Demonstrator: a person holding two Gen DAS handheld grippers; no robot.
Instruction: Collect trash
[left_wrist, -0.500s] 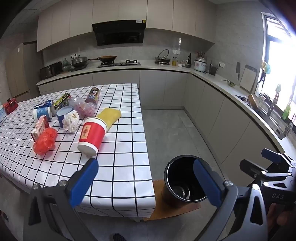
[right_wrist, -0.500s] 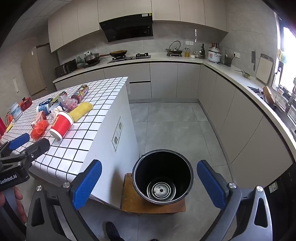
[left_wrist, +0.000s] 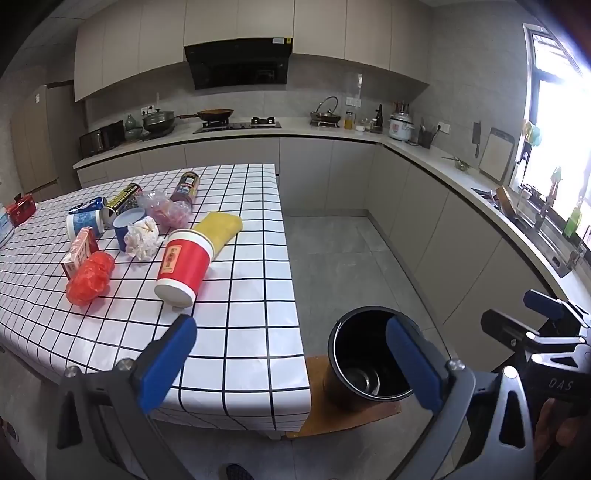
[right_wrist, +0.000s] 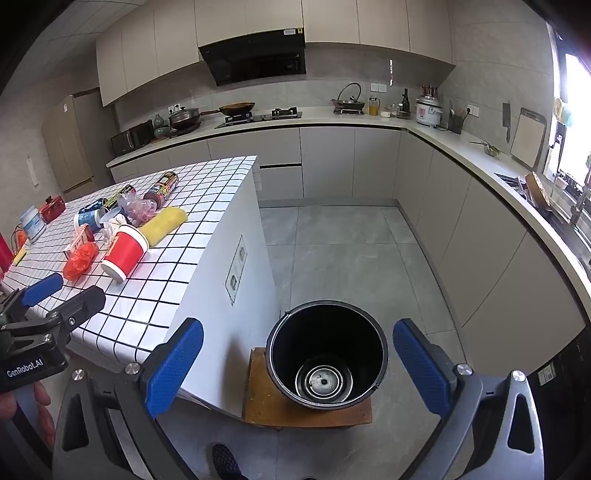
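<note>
Trash lies on the checked table: a red and white cup on its side, a yellow roll, a crumpled white tissue, a red plastic wad, a small carton, cans and a pink bag. A black bin stands on a wooden board on the floor by the table's end; it also shows in the left wrist view. My left gripper is open and empty above the table's near corner. My right gripper is open and empty above the bin.
Kitchen counters run along the back and right walls, with a stove, pots, a rice cooker and a sink. Grey tiled floor lies between the table and the counters. A red box sits at the table's far left.
Both grippers have shifted only slightly; the views are nearly the same. Nothing was taken hold of or let go.
</note>
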